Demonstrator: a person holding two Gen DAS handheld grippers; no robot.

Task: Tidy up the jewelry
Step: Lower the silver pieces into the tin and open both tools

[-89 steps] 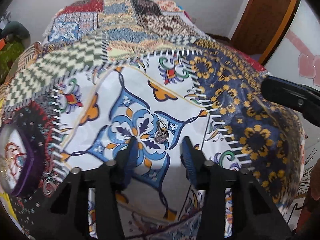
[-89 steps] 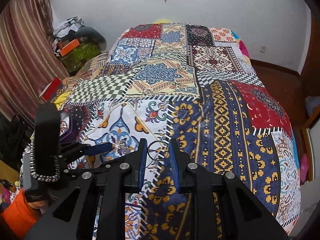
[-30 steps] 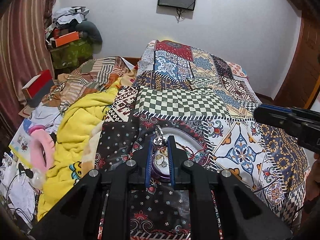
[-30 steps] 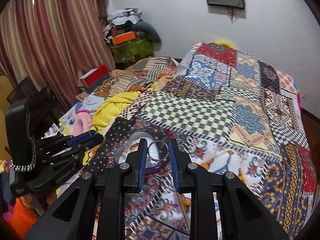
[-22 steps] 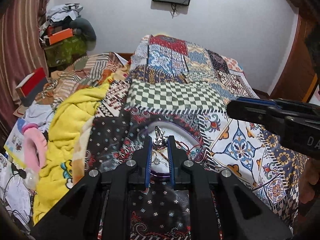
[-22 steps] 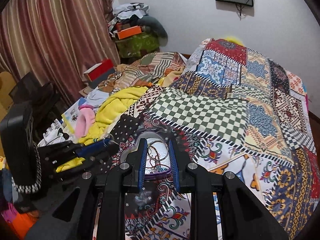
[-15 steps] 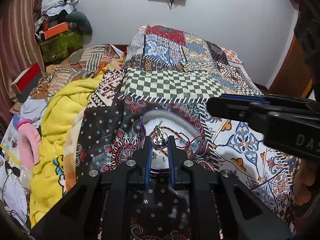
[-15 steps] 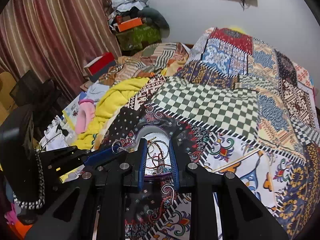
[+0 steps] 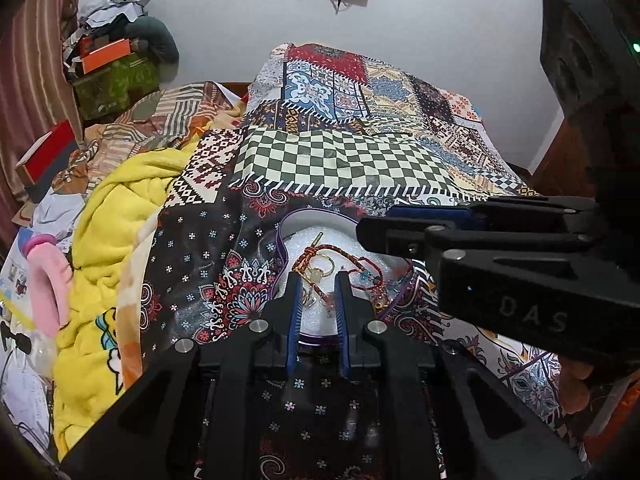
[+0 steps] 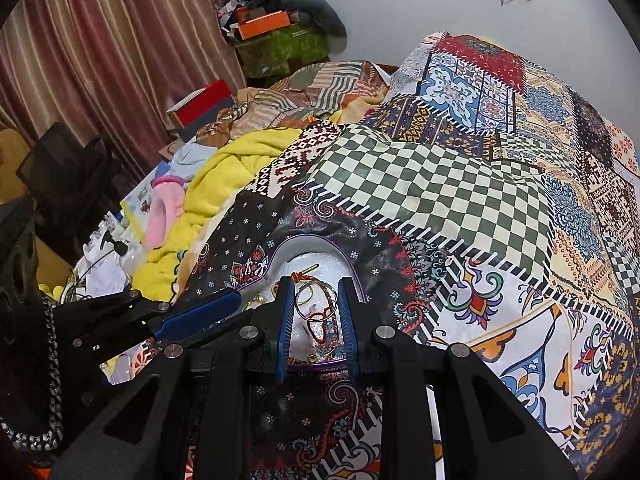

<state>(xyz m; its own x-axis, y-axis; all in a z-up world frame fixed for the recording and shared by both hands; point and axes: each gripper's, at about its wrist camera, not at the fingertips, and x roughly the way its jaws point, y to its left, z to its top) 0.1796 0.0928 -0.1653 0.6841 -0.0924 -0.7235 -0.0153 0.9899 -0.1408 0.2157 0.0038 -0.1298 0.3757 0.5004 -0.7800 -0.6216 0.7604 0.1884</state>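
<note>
1. You had a thin silver hoop ring (image 10: 313, 300) pinched between your right gripper's (image 10: 313, 301) blue pads.
2. That ring hung just above the purple-rimmed white jewelry tray (image 10: 316, 246), which lay on the patchwork bedspread (image 10: 440, 196) holding red cords and gold pieces.
3. Your left gripper (image 9: 318, 284) hovered over the tray (image 9: 320, 216) with fingers slightly apart; a small silver charm (image 9: 310, 298) showed between them, though whether it was gripped could not be told.

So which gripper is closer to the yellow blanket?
Left. The left gripper sits between the yellow blanket and the right gripper, which holds a silver hoop over the tray.
</note>
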